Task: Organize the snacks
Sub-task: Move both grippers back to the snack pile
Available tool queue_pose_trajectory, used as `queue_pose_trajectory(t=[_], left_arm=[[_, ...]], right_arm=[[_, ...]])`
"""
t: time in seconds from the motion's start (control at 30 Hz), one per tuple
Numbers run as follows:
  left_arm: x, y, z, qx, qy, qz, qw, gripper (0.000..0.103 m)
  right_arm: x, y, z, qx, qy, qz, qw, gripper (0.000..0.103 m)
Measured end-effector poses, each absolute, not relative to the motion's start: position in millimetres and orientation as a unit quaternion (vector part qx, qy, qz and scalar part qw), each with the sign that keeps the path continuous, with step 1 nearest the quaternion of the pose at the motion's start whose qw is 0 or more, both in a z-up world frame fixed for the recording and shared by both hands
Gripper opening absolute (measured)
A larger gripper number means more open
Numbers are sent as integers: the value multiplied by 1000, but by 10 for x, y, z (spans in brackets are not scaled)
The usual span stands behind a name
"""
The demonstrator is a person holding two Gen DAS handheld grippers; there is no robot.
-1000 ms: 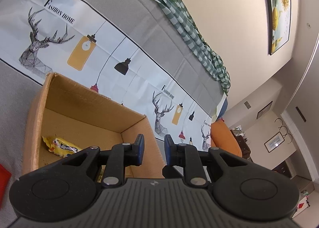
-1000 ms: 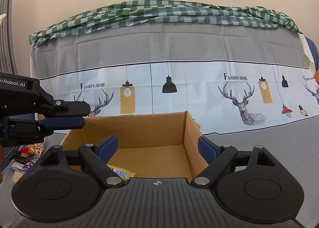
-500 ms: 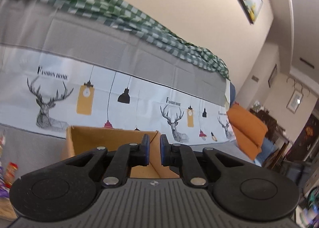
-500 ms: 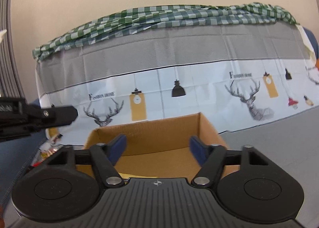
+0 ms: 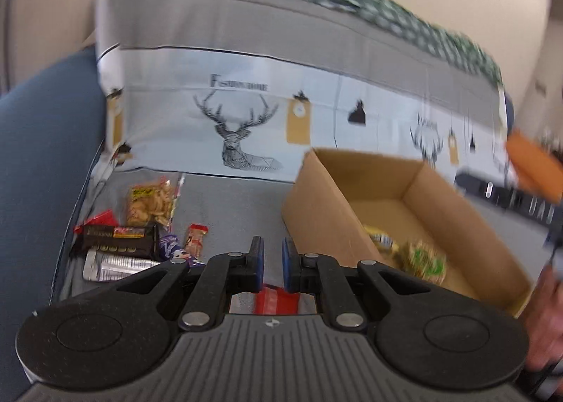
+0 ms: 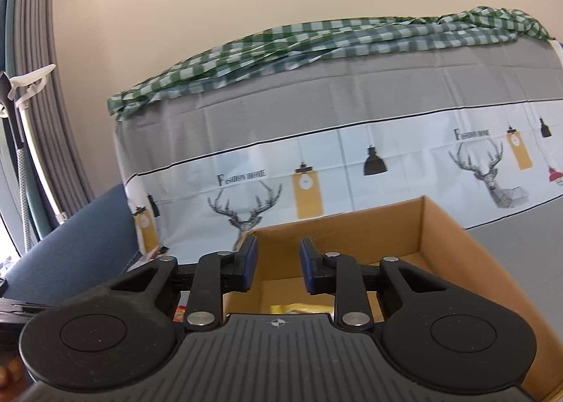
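Observation:
An open cardboard box (image 5: 316, 212) stands on the grey cover at the right; it also shows in the right wrist view (image 6: 454, 236). In it lie a yellow packet (image 5: 381, 240) and a green-labelled packet (image 5: 424, 259). Loose snacks lie left of the box: a clear bag of crackers (image 5: 151, 201), a dark bar box (image 5: 118, 238), a silver packet (image 5: 116, 265), a small orange packet (image 5: 195, 240) and a red packet (image 5: 274, 300) under the fingers. My left gripper (image 5: 270, 263) is nearly shut and empty above the snacks. My right gripper (image 6: 278, 265) is partly open and empty over the box.
A sofa back covered with a deer-print cloth (image 5: 239, 141) and a green checked cloth (image 6: 316, 46) rises behind. A blue armrest (image 5: 42, 141) bounds the left side. An orange cushion (image 5: 531, 166) lies at the far right. A hand (image 5: 545, 324) shows at the right edge.
My left gripper has swung left and down from the box toward the snack pile, staying nearly shut. My right gripper's fingers have closed from wide open to a narrower gap and shifted left.

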State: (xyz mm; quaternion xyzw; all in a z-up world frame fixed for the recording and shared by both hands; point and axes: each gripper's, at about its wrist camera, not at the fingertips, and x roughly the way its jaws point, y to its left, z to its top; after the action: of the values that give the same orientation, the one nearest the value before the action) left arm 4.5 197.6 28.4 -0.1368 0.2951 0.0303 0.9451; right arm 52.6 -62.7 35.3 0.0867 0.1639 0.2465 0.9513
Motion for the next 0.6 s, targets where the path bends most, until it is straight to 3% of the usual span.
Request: queue_pose_trajectory(t=[0.33,0.6], left_arm=[[-58,2446,159,-224,310,88,920,11],[-78,2830,-46,-290,348,138,881,12]], right_arm=[[91,326,150,23,178,282,942,24],[69,1005,-278,-35,254,273,927,25]])
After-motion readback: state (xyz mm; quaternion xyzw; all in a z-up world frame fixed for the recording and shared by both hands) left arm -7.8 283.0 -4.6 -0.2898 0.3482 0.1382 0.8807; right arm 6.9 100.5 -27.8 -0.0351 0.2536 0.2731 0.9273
